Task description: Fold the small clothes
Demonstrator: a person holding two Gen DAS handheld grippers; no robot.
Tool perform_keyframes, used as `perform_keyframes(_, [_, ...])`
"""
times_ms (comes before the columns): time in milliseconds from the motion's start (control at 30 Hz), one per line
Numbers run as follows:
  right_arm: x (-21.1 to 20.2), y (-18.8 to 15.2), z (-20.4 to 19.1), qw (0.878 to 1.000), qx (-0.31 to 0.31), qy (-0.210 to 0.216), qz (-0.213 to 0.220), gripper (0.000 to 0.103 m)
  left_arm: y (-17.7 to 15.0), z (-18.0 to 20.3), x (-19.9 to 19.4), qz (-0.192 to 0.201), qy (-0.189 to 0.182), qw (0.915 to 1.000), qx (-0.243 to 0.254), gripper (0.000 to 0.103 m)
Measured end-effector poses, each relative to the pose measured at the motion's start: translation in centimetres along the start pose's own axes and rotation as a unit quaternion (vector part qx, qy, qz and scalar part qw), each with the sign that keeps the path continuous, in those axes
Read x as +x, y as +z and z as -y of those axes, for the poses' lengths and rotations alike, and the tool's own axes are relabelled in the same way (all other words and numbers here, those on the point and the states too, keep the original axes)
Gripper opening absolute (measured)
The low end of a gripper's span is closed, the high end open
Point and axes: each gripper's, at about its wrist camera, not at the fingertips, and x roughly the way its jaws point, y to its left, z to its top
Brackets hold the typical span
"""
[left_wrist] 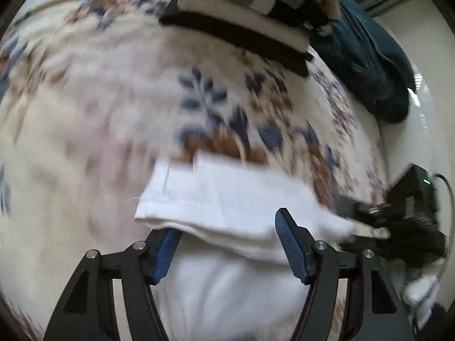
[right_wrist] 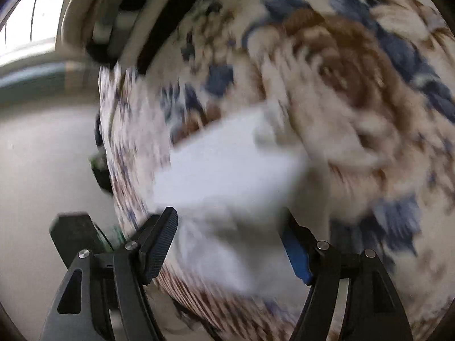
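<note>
No writing is legible anywhere. The left gripper [left_wrist: 230, 227] stands released, the folded white cloth [left_wrist: 227, 199] lying across its spread jaws on the floral blanket [left_wrist: 85, 85]. The right gripper [right_wrist: 230, 224] is likewise released, the cloth between its jaws.

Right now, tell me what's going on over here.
A person is folding small clothes on a floral blanket, with a hand-held gripper in each hand. The left hand-held gripper and the right hand-held gripper both stand open around a folded white garment, one at each end, with the cloth lying between the fingers but not pinched. A stack of folded clothes sits further back on the blanket, beside a dark teal item. The pictures are blurred.
</note>
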Motion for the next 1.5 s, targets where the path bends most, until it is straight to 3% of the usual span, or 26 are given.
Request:
perform_keyframes(133, [-1.4, 2.8, 0.1, 0.993, 0.055, 0.075, 0.069, 0.075, 5.4, -0.3, 0.8, 0.029, -0.012, 0.9991, -0.028, 0.064])
perform_keyframes(233, [-3.3, 3.6, -0.4, 0.992, 0.043, 0.079, 0.093, 0.075, 6.9, -0.8, -0.2, 0.043, -0.031, 0.9974, -0.048, 0.064])
perform_keyframes(333, [-5.1, 3.5, -0.7, 0.994, 0.004, 0.027, 0.103, 0.075, 6.1, -1.2, -0.8, 0.037, -0.024, 0.9979, -0.048, 0.064])
perform_keyframes(467, [-6.0, 3.3, 0.2, 0.994, -0.025, -0.051, 0.094, 0.075, 3.8, -2.5, 0.0, -0.013, -0.003, 0.9987, -0.048, 0.064])
perform_keyframes(533, [-5.4, 3.4, 1.1, 0.994, -0.028, -0.069, 0.081, 0.075, 3.0, -3.5, 0.2, -0.027, -0.02, 0.9969, -0.071, 0.064])
perform_keyframes(567, [-5.1, 3.5, 1.4, 0.994, -0.029, -0.077, 0.074, 0.075, 2.6, -4.6, 0.1, -0.03, -0.061, 0.9915, -0.111, 0.064])
perform_keyframes(600, [-4.6, 3.6, 1.7, 0.994, -0.032, -0.084, 0.065, 0.075, 1.8, -6.5, -0.2, -0.021, -0.133, 0.9724, -0.19, 0.064])
perform_keyframes(633, [-3.9, 3.3, 2.0, 0.994, -0.034, -0.085, 0.058, 0.075, 1.3, -7.4, -0.5, -0.008, -0.17, 0.9568, -0.236, 0.064])
perform_keyframes(667, [-3.4, 3.3, 2.1, 0.994, -0.035, -0.088, 0.054, 0.075, 0.8, -8.5, -1.2, 0.012, -0.199, 0.9392, -0.28, 0.064])
perform_keyframes(700, [-3.0, 3.4, 2.1, 0.994, -0.036, -0.09, 0.05, 0.075, 0.8, -8.9, -2.0, 0.027, -0.196, 0.9372, -0.287, 0.064])
perform_keyframes(767, [-2.2, 3.4, 1.9, 0.994, -0.045, -0.093, 0.043, 0.075, 2.0, -7.6, -3.8, 0.055, -0.12, 0.9675, -0.216, 0.064])
perform_keyframes(833, [-1.6, 3.4, 1.7, 0.994, -0.049, -0.09, 0.039, 0.075, 3.1, -5.9, -3.5, 0.051, -0.056, 0.9879, -0.136, 0.064])
perform_keyframes(900, [-0.8, 3.7, 1.4, 0.994, -0.052, -0.093, 0.034, 0.075, 3.8, -5.2, -1.8, 0.025, -0.018, 0.9952, -0.093, 0.064])
perform_keyframes(1000, [-0.2, 3.9, 1.1, 0.992, -0.058, -0.105, 0.032, 0.075, 4.8, -4.5, 1.3, -0.011, 0.028, 0.9988, -0.039, 0.064])
perform_keyframes(1067, [0.3, 4.2, 0.7, 0.991, -0.063, -0.11, 0.031, 0.075, 5.1, -4.1, 1.9, -0.011, 0.04, 0.9991, -0.009, 0.062])
perform_keyframes(1100, [0.4, 4.3, 0.6, 0.991, -0.067, -0.109, 0.032, 0.068, 5.4, -3.5, 1.9, -0.002, 0.041, 0.9991, 0.01, 0.059])
perform_keyframes(1133, [0.7, 4.4, 0.3, 0.991, -0.071, -0.112, 0.03, 0.05, 5.6, -3.3, 1.6, 0.008, 0.034, 0.9992, 0.02, 0.033])
perform_keyframes(1167, [1.0, 4.4, 0.1, 0.99, -0.075, -0.119, 0.029, 0.04, 5.8, -2.7, 1.3, 0.02, 0.035, 0.9987, 0.033, 0.001])
perform_keyframes(1200, [1.0, 4.3, 0.0, 0.987, -0.081, -0.131, 0.034, 0.018, 5.9, -2.3, 1.0, 0.024, 0.038, 0.9981, 0.042, 0.001])
perform_keyframes(1233, [0.9, 4.2, -0.2, 0.985, -0.088, -0.141, 0.042, 0.013, 6.0, -2.0, 0.4, 0.038, 0.029, 0.9977, 0.048, 0.001])
perform_keyframes(1333, [0.3, 3.7, -0.8, 0.981, -0.103, -0.152, 0.062, 0.007, 6.7, -1.4, -1.0, 0.071, 0.02, 0.9957, 0.056, 0.001])
perform_keyframes(1500, [-0.9, 3.3, -1.5, 0.975, -0.119, -0.164, 0.092, 0.006, 8.3, -1.2, -2.0, 0.099, 0.018, 0.9937, 0.049, 0.0])
